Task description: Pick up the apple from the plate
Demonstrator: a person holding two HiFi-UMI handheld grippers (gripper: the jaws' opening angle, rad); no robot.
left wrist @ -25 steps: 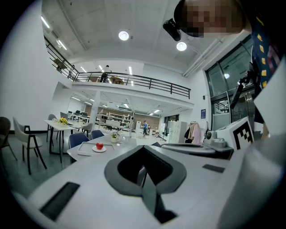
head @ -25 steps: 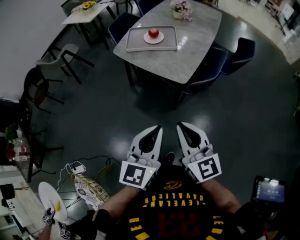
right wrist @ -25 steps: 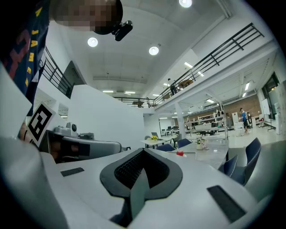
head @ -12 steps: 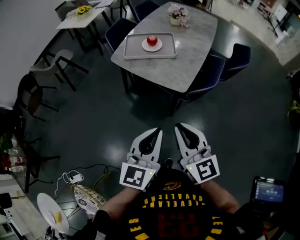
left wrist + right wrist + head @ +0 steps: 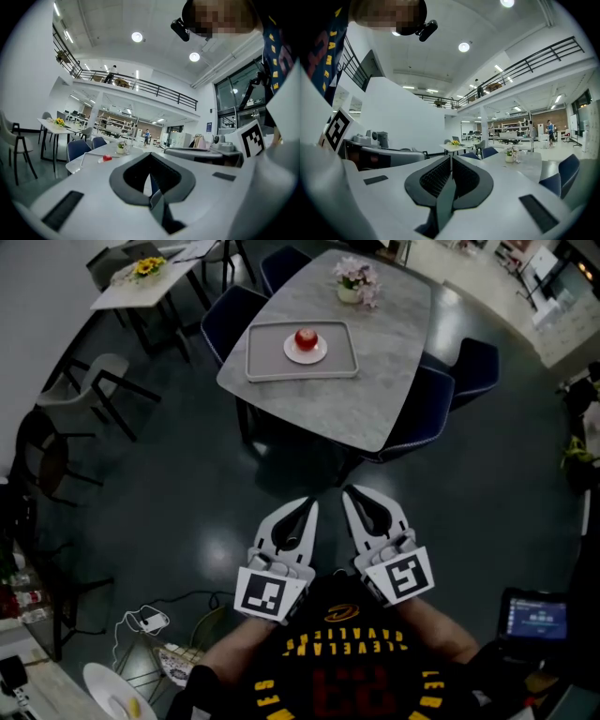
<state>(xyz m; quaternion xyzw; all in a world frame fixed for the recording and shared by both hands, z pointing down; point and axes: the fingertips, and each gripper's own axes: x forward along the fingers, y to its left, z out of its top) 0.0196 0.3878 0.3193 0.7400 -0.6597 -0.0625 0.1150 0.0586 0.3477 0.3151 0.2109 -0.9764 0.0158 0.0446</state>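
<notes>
The left gripper [image 5: 307, 510] and right gripper [image 5: 356, 499] are hanging side by side at lower centre, jaws pressed together, holding nothing. The apple [image 5: 306, 337] is sitting on its plate [image 5: 293, 356], in a tray [image 5: 261, 357] on the table [image 5: 375, 390], upper centre, well apart from both.

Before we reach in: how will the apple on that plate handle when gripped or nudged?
The apple looks round and smooth, so it will probably roll on the shallow white plate if nudged off-centre. It seems rigid, likely firm enough for the jaws, though its smooth skin may slip. The plate just rests on the tray, so it could slide too.
</notes>
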